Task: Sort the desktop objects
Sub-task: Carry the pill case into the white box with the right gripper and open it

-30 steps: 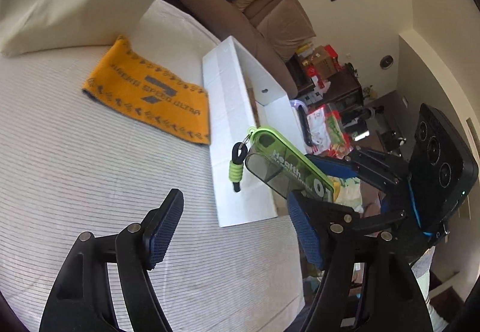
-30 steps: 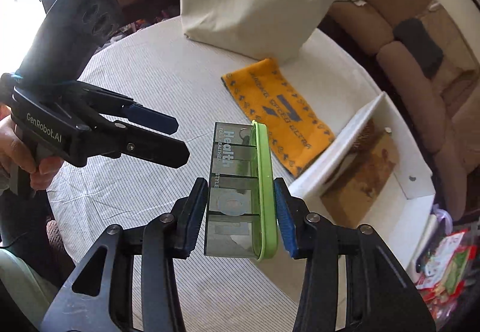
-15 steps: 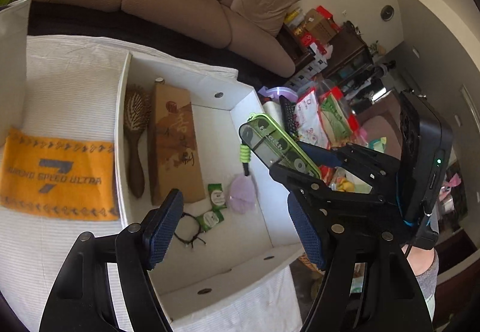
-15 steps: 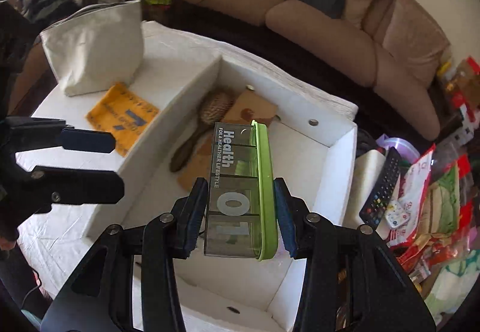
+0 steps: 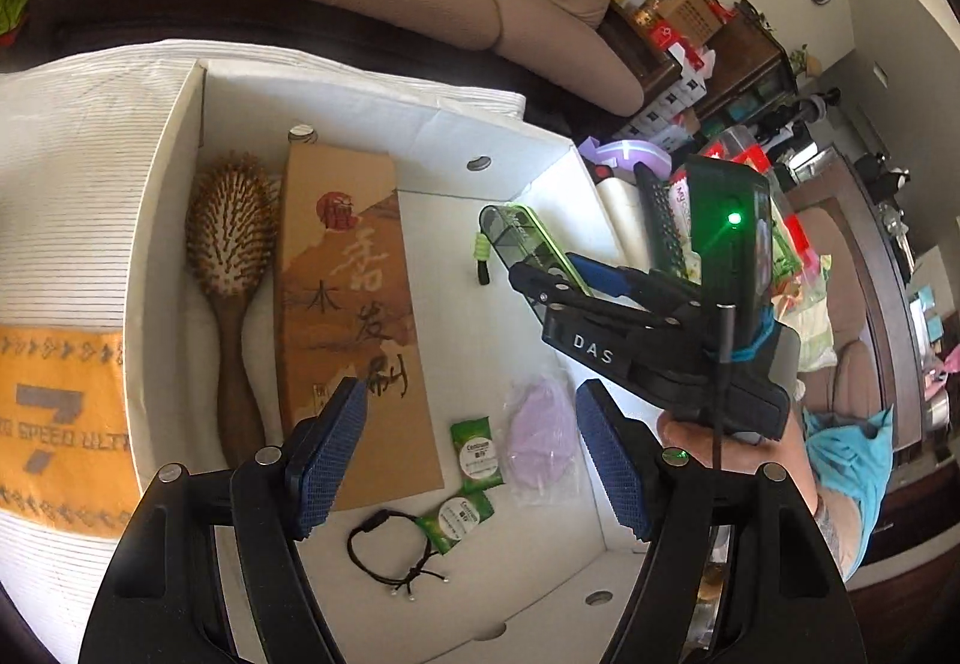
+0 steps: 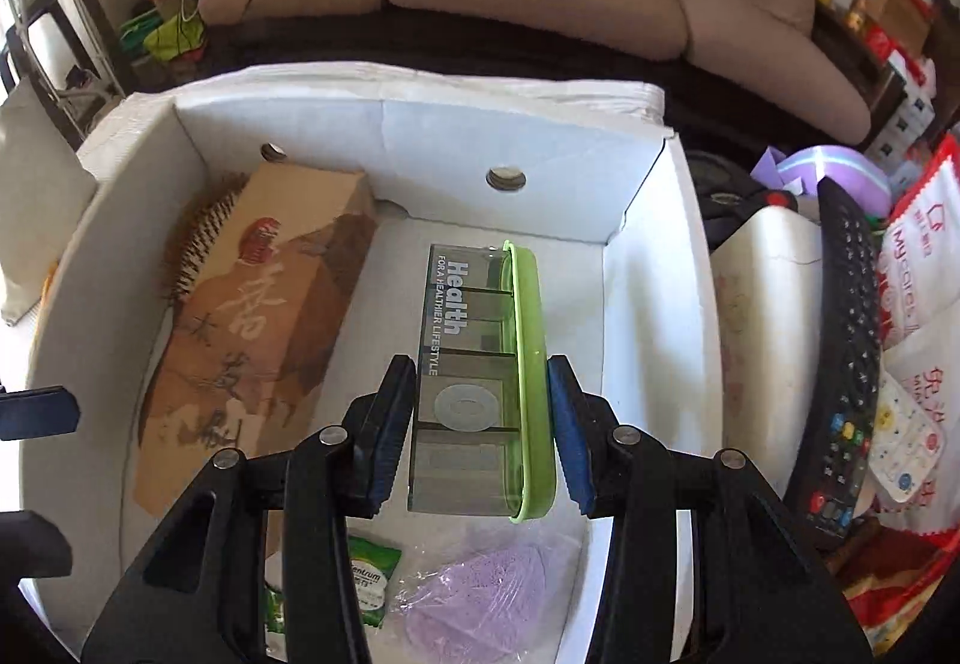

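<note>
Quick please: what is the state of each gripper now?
Left gripper: open, holding nothing.
Right gripper: closed on the green pill box, above the white box.

My right gripper (image 6: 480,421) points steeply down over the box (image 6: 654,268), its pads pressing a pill case (image 6: 480,382). My left gripper (image 5: 465,463) hangs beside it, jaws apart and empty.

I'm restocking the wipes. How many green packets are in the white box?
2. One green packet lies beside the purple pouch; the other green packet sits just below it, next to the black cord bracelet. More could be hidden under the brown carton.
</note>
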